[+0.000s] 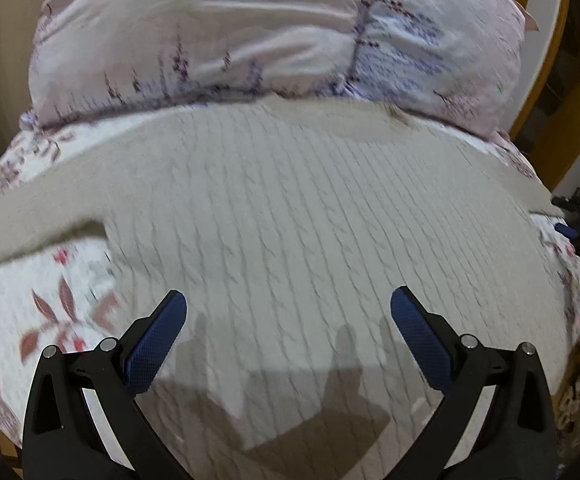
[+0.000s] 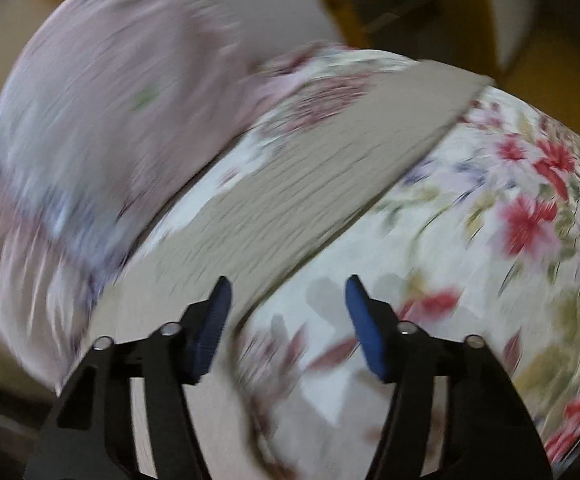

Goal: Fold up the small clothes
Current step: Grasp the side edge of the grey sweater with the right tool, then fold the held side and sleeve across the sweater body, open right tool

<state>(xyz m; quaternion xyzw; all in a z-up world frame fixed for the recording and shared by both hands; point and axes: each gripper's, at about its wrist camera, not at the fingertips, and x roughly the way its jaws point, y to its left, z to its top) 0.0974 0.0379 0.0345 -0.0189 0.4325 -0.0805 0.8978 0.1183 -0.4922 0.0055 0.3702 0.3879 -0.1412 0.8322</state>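
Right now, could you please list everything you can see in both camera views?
sweater: one, pale grey cable knit, spread flat on the bedspread, sleeves out to both sides.
bedspread: one, white with red and purple flowers, under the sweater.
pillow: one, pink and lilac print, beyond the sweater's collar.
left gripper: one, black with blue pads, open above the sweater body.
right gripper: one, black with blue pads, open over a sleeve edge; view blurred.

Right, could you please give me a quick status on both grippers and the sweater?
Left gripper open, empty, over sweater. Right gripper open, empty, by a sleeve. Sweater spread flat on floral bedspread, unfolded. Pillow beyond the collar.
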